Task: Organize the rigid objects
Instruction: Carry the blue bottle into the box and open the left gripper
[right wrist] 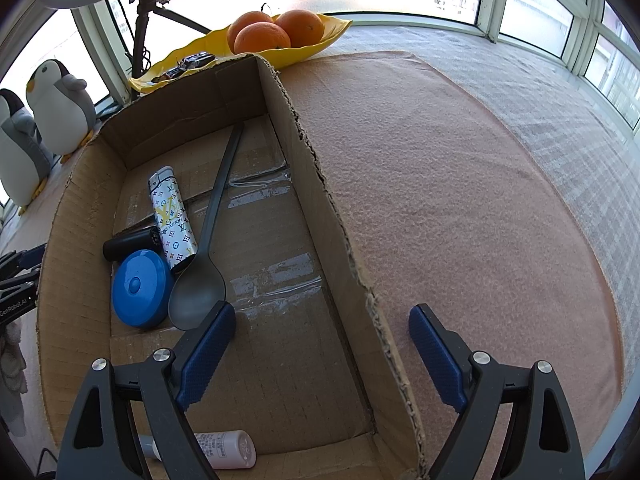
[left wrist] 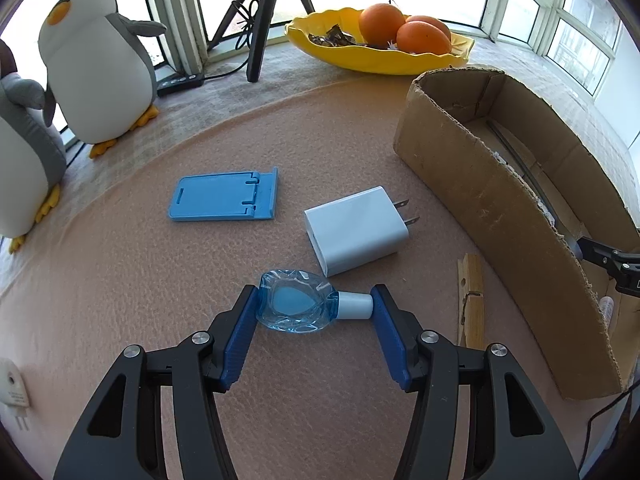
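The left gripper (left wrist: 314, 306) straddled the small blue bottle (left wrist: 296, 306) end to end: one pad met the bottle's base and the other met its white cap (left wrist: 354, 306). The jaws pinched the bottle along its long axis, probably because the flattened body gave no firmer purchase across its width. The bottle lay on its side on the pink mat (left wrist: 320, 140), directly between the fingertips. It was translucent blue plastic, teardrop-shaped, with a paler blue oval panel on its face.

Just beyond the fingertips lay a white charger (left wrist: 354, 230); further ahead and left lay a blue phone stand (left wrist: 224, 198); a wooden clothespin (left wrist: 472, 300) lay beside the right finger.

The right gripper (right wrist: 322, 320) hung spread and empty over the near wall of the cardboard box (right wrist: 332, 216), apparently waiting. Ahead of its left finger the box held a grey spoon (right wrist: 200, 292) and a blue disc (right wrist: 138, 288).
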### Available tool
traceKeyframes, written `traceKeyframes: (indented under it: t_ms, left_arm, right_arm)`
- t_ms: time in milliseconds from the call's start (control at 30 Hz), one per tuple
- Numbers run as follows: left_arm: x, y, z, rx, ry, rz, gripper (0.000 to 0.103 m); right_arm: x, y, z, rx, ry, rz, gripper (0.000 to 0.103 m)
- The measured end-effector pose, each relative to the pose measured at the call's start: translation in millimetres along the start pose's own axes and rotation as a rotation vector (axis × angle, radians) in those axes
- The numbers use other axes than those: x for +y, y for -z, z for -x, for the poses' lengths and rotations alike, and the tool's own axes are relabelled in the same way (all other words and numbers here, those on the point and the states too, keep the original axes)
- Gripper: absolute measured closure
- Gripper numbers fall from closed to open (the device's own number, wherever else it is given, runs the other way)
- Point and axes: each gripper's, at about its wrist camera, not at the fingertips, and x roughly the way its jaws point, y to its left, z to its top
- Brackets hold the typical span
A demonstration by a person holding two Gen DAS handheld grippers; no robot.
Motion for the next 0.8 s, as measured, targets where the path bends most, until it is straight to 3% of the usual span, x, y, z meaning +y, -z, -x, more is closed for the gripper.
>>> traceKeyframes:
  t_ms: [433, 800]
  left_arm:
    - [-17, -7, 53, -0.077, 0.020, 0.001, 0.047]
    - [-57, -33, 89, -0.165, 0.085, -0.049, 0.047]
  right_arm:
    - [1, 0, 1, -0.004, 0.004, 0.007, 0.017]
    - [5, -2, 1, -0.002, 0.002, 0.014, 0.017]
